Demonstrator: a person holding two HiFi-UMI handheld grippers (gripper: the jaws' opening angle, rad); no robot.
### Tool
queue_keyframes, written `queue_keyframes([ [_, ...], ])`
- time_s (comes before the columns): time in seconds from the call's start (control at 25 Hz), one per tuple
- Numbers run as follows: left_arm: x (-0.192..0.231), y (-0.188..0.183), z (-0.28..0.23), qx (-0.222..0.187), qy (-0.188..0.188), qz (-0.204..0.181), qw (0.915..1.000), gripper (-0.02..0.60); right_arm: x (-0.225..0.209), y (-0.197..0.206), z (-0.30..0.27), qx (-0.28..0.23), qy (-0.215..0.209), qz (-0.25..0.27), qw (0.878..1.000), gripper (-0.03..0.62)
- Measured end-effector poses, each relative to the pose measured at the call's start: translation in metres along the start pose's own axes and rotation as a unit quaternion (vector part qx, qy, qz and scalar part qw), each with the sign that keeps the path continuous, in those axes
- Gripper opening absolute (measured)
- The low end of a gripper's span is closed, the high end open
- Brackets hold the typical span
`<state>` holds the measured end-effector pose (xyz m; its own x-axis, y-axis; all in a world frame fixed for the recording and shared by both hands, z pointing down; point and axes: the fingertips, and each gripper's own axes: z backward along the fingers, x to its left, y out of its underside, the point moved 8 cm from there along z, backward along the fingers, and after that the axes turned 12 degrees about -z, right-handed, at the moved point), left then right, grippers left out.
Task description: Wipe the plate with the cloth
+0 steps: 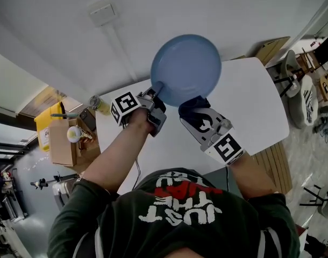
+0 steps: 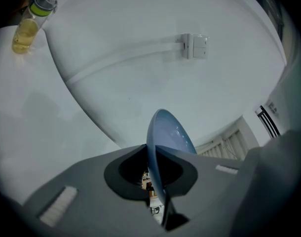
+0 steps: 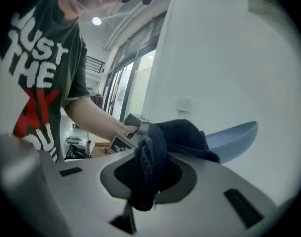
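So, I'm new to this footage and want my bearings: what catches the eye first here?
First is the blue plate, held in the air over the white table by the left gripper, which is clamped on its rim. Next is the dark cloth, pinched in the right gripper right at the plate's near edge. A bottle of yellowish liquid is at the table's left edge.
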<state>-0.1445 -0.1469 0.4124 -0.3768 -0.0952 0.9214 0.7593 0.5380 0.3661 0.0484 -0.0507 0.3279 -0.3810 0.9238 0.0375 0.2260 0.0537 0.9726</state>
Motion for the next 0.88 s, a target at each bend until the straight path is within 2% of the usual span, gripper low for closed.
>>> queue_keyframes([
  [0.28,0.001,0.003,-0.001,0.013,0.002,0.015,0.9998,0.028,0.012,0.01,-0.032,0.047,-0.001,0.128,0.991,0.037],
  [0.52,-0.002,0.004,-0.004,0.03,0.037,0.027,0.9985,0.03,0.017,0.024,-0.054,0.077,-0.015,0.165,0.983,0.037],
  [0.6,-0.007,0.003,-0.005,0.031,0.074,0.035,0.9962,0.029,0.021,0.028,-0.058,0.09,-0.022,0.174,0.98,0.037],
  [0.68,-0.014,0.003,-0.005,0.025,0.129,0.04,0.9905,0.025,0.025,0.031,-0.058,0.094,-0.026,0.179,0.979,0.037],
  [0.8,-0.02,-0.002,-0.003,0.006,0.229,0.024,0.9731,0.023,0.028,0.036,-0.051,0.094,-0.035,0.172,0.98,0.037],
  [0.88,-0.021,-0.009,0.002,-0.008,0.284,-0.007,0.9586,0.023,0.024,0.043,-0.041,0.097,-0.042,0.146,0.984,0.037],
])
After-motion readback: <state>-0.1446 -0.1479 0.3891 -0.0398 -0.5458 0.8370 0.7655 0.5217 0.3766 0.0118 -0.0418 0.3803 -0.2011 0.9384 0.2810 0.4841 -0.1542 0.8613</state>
